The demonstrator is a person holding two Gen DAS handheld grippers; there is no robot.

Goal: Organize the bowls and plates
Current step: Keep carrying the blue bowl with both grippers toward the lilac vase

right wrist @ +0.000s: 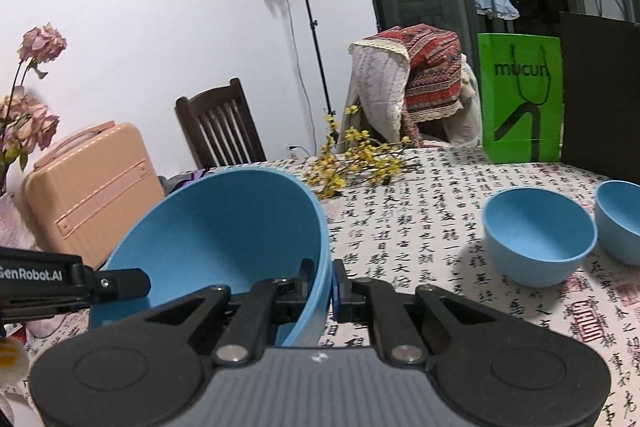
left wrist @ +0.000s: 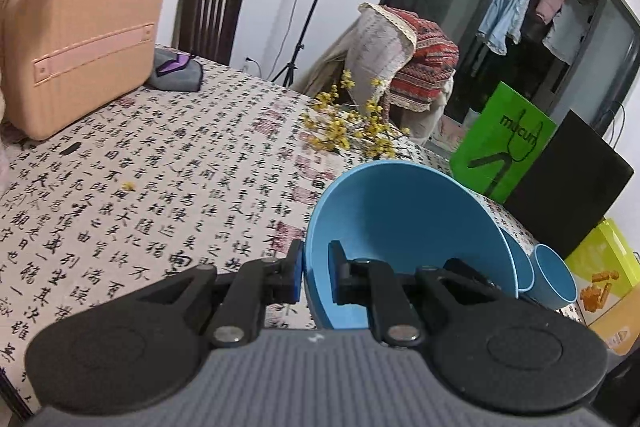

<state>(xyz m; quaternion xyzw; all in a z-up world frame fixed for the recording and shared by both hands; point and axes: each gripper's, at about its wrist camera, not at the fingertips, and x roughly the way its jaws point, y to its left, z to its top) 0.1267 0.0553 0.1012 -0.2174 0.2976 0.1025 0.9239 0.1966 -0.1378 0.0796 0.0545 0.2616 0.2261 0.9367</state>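
A large blue bowl (left wrist: 400, 223) (right wrist: 224, 227) hangs tilted above the table, held from both sides. My left gripper (left wrist: 316, 277) is shut on its left rim, one pad inside the wall and one outside. On the opposite rim my right gripper (right wrist: 324, 291) is shut the same way. The right wrist view also shows the left gripper (right wrist: 116, 283) at the bowl's far edge. Two small blue bowls (right wrist: 540, 235) (right wrist: 620, 219) stand upright on the table to the right; the left wrist view catches them (left wrist: 554, 279) just past the big bowl.
The table wears a calligraphy-print cloth (left wrist: 160, 187). A pink suitcase (left wrist: 80, 47) and a grey cloth (left wrist: 176, 71) sit at its far left. Yellow flower branches (right wrist: 352, 163) lie at the back. A green bag (right wrist: 520, 95) and a black box (left wrist: 568, 183) stand at the right.
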